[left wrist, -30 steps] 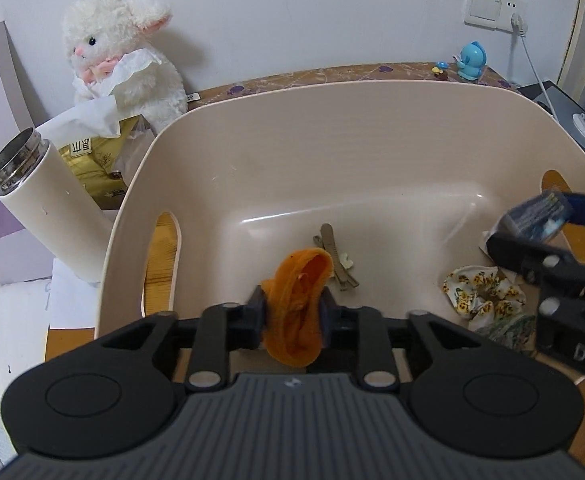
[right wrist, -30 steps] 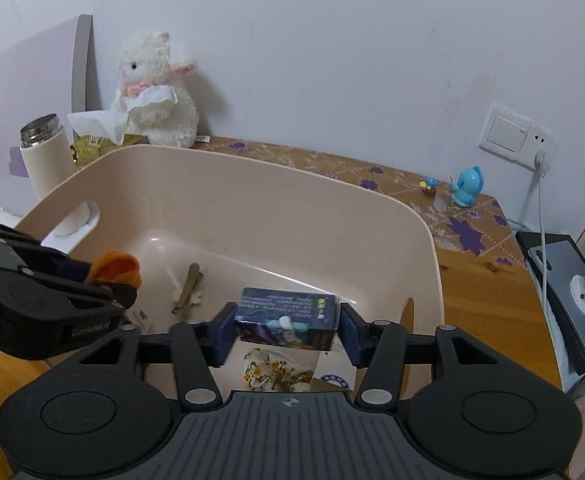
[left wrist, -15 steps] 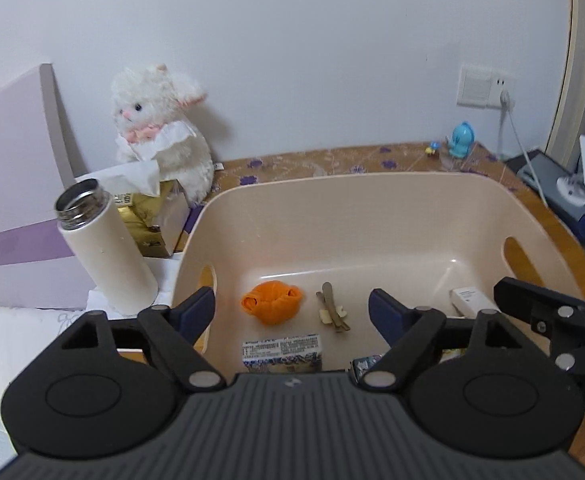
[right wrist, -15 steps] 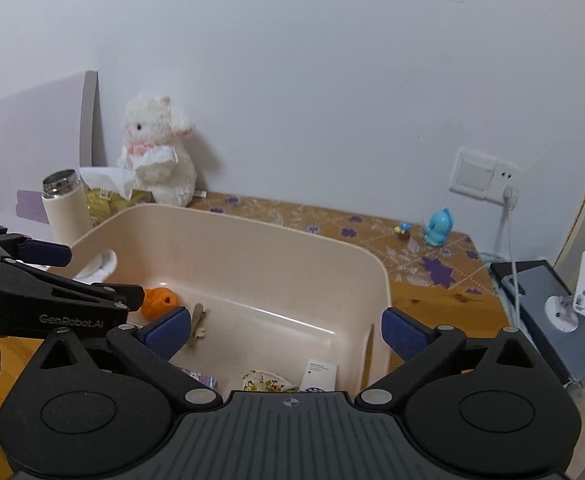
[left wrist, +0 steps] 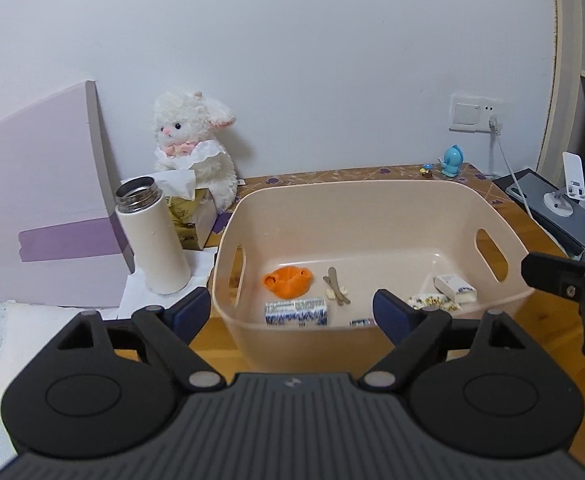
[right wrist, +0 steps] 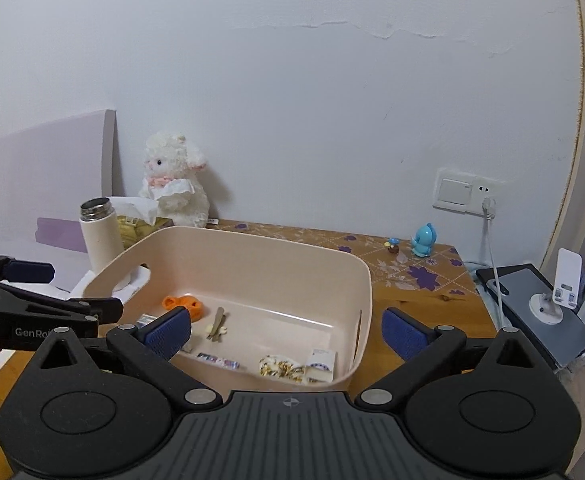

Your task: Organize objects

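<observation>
A beige plastic bin [left wrist: 372, 194] [right wrist: 252, 240] stands on the wooden table. Inside lie an orange scrunchie [left wrist: 288, 280] [right wrist: 182, 305], a hair clip [left wrist: 336, 285] [right wrist: 217, 322], a blue-patterned box [left wrist: 296, 312], a small dark packet [right wrist: 218, 359], a floral scrunchie [left wrist: 432, 301] [right wrist: 282, 366] and a white box [left wrist: 454, 287] [right wrist: 322, 364]. My left gripper [left wrist: 294, 312] is open and empty, held back above the bin's near side. My right gripper [right wrist: 286, 330] is open and empty, also above the near side.
A white thermos [left wrist: 152, 236] [right wrist: 98, 232], a tissue box [left wrist: 190, 216] and a plush lamb [left wrist: 194, 148] [right wrist: 174, 182] stand left of the bin. A blue figurine [left wrist: 452, 160] [right wrist: 424, 238], a wall socket with cable [right wrist: 488, 200] and a grey device [right wrist: 540, 308] are at the right.
Both grippers opened and dropped the orange scrunchie and the blue-patterned box into the bin, then pulled up and back from it.
</observation>
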A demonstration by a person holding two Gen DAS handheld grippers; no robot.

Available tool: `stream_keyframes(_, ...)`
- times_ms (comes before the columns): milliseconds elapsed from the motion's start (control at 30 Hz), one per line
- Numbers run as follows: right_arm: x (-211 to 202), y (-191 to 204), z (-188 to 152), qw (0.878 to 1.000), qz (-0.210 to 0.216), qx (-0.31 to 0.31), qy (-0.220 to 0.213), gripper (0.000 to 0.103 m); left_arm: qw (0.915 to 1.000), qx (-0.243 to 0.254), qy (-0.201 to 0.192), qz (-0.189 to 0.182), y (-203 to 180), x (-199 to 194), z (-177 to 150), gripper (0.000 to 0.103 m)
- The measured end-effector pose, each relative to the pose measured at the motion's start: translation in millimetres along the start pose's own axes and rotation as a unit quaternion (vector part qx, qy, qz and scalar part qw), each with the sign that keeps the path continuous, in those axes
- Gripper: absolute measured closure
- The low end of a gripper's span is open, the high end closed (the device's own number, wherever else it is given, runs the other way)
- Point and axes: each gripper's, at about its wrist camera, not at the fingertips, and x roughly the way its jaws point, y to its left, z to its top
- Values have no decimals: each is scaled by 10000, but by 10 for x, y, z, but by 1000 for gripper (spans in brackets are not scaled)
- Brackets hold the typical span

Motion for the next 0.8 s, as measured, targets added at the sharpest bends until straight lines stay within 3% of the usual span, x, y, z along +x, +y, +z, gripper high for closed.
stream_keyframes(800, -1261, 82, -479, 9994, 95, 8, -319, 0, 9993, -248, -249, -96, -52, -1158, -769, 14)
